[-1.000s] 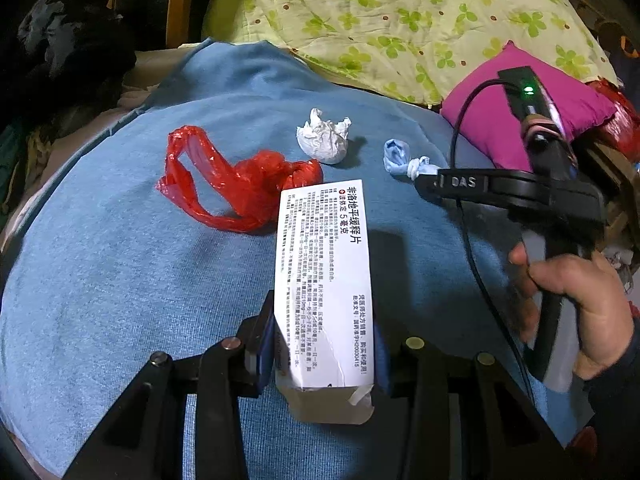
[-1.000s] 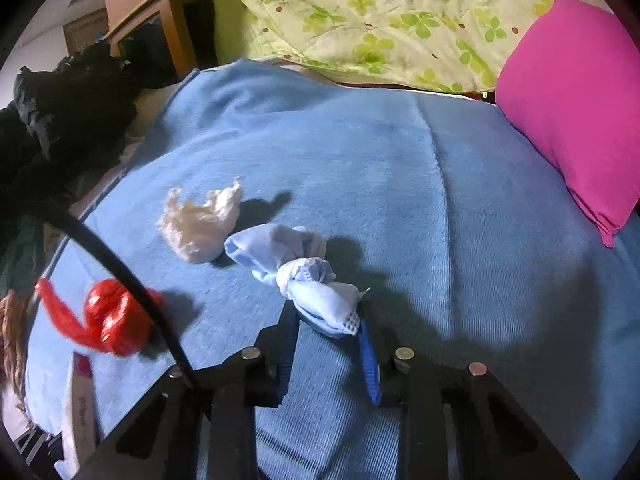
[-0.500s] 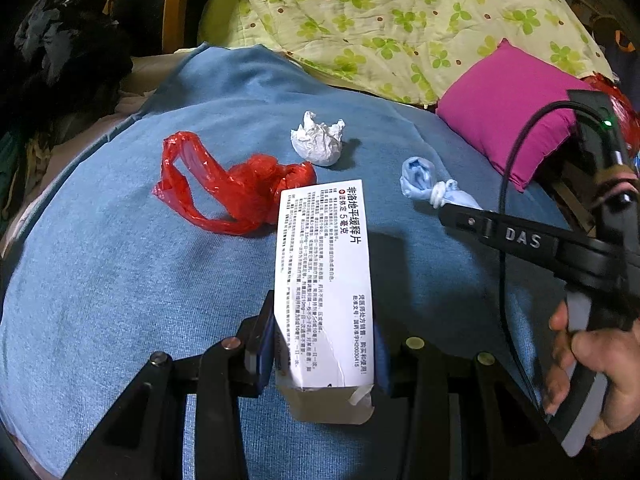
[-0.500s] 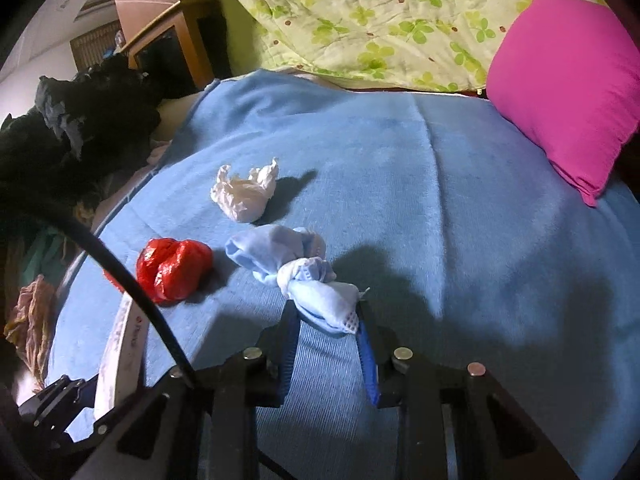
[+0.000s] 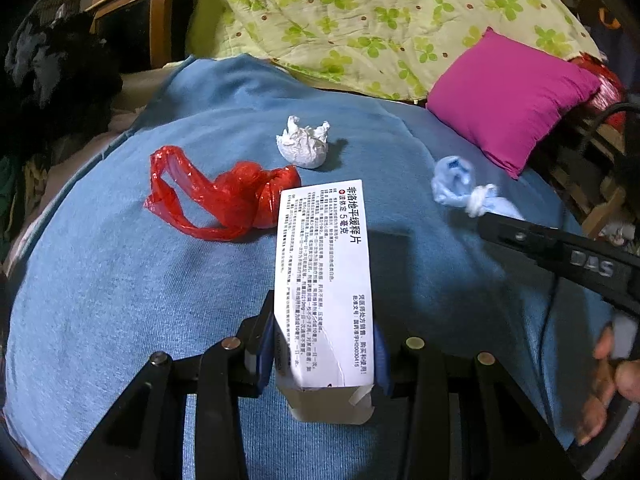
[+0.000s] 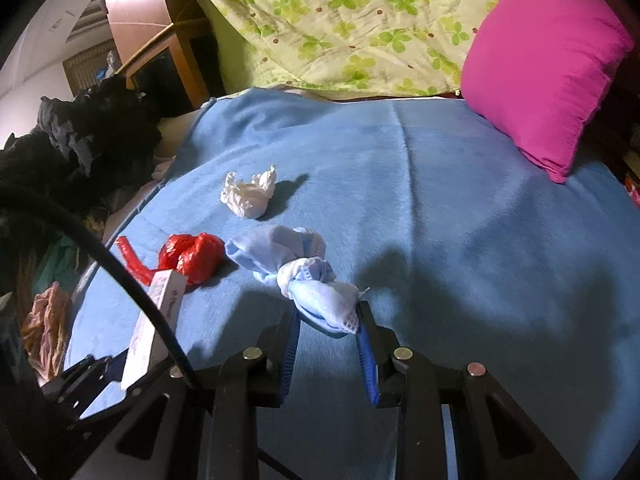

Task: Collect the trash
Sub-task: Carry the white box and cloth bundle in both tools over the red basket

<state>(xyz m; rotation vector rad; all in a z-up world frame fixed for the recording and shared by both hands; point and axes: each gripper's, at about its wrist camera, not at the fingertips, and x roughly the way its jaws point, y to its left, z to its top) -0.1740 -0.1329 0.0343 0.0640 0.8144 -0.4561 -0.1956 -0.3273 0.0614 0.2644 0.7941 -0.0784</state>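
The white box (image 5: 324, 292), printed with black text, stands at lower centre of the left wrist view, clamped between the blue pads of the left gripper (image 5: 324, 356), its far end reaching up toward mid-frame. Just beyond that end, to the left, the red bag (image 5: 224, 200) lies crumpled on the blue blanket (image 5: 100, 280), one loop spread toward the left. Above the box, near the middle of the frame, sits the white tissue wad (image 5: 304, 144), apart from the bag. At right of centre the knotted blue mask (image 5: 464, 192) is held off the blanket by the tip of the right gripper, whose black body runs in from the right edge, with the person's hand (image 5: 608, 384) at lower right. In the right wrist view the mask (image 6: 304, 276) fills the centre, one end pinched between the blue pads of the right gripper (image 6: 328, 328); the tissue wad (image 6: 250, 194) lies above and left of it, the bag (image 6: 188, 256) at left, the box (image 6: 154, 324) at lower left behind a black cable (image 6: 120, 272). A pink pillow (image 6: 548, 76) sits at upper right on the blanket (image 6: 480, 240), and a green flowered quilt (image 6: 340, 20) spans the top.
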